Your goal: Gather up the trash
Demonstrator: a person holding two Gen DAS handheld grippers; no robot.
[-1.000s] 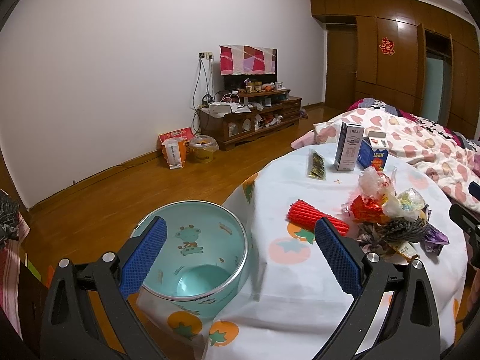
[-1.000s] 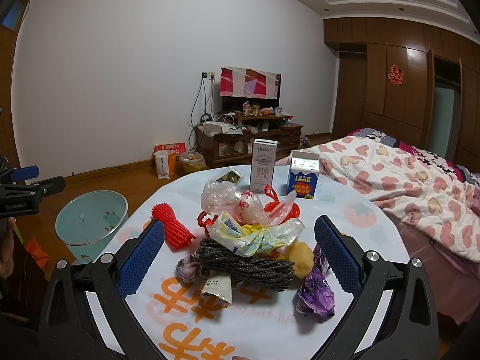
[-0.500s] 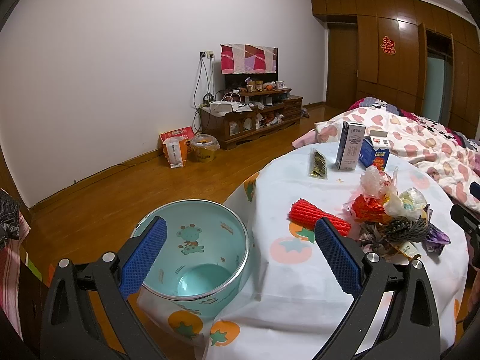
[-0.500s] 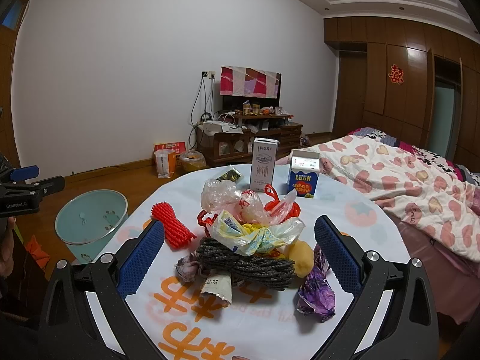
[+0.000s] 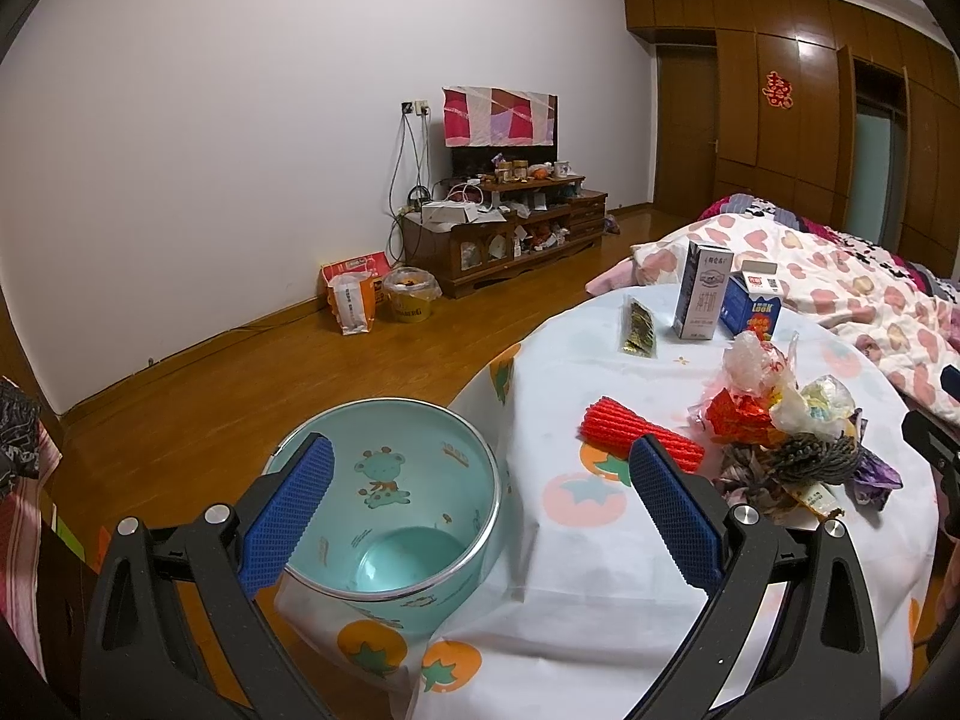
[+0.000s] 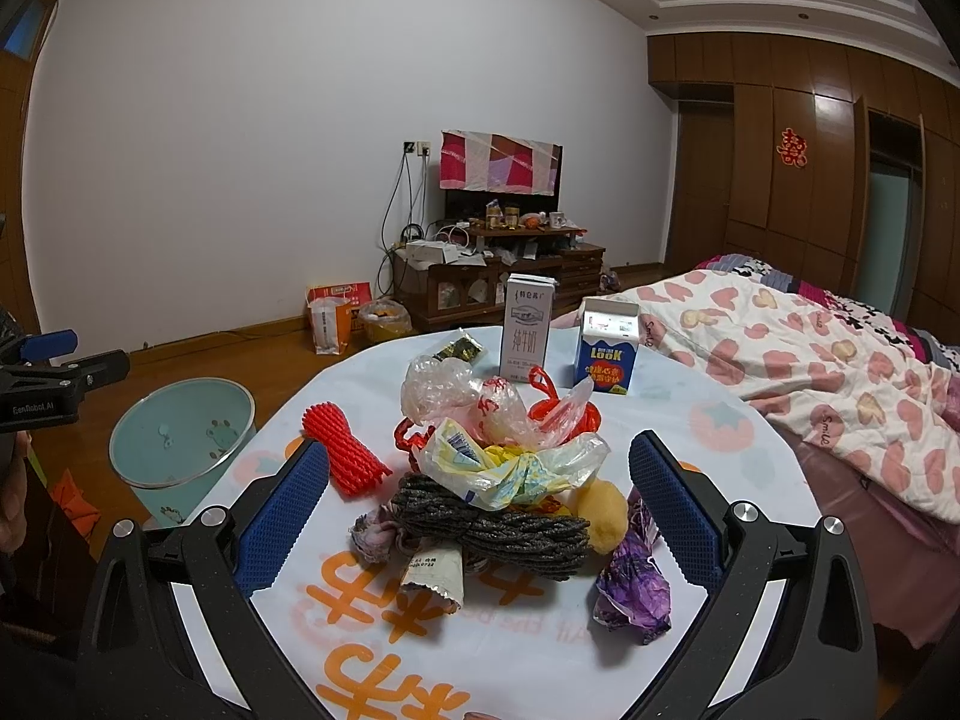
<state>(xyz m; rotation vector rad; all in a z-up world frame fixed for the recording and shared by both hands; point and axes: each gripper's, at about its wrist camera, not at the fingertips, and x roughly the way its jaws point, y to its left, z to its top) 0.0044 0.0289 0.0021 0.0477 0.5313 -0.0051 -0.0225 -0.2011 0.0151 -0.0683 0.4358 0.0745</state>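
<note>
The left gripper (image 5: 480,516) hangs level with its fingers spread wide and empty, the glossy teal bin (image 5: 384,510) just ahead between them. The right gripper (image 6: 480,513) is likewise wide open over the table (image 6: 690,420), its ridged blue fingers (image 6: 282,519) flanking the heap of crinkled trash (image 6: 498,468) without touching it.

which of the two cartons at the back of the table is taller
The white milk carton, a slim upright box; the blue LOOK carton to its right is shorter and squatter.

Left gripper (image 5: 480,507) held level, jaws spread wide and empty, right gripper (image 6: 479,510) likewise, jaws wide apart
</note>
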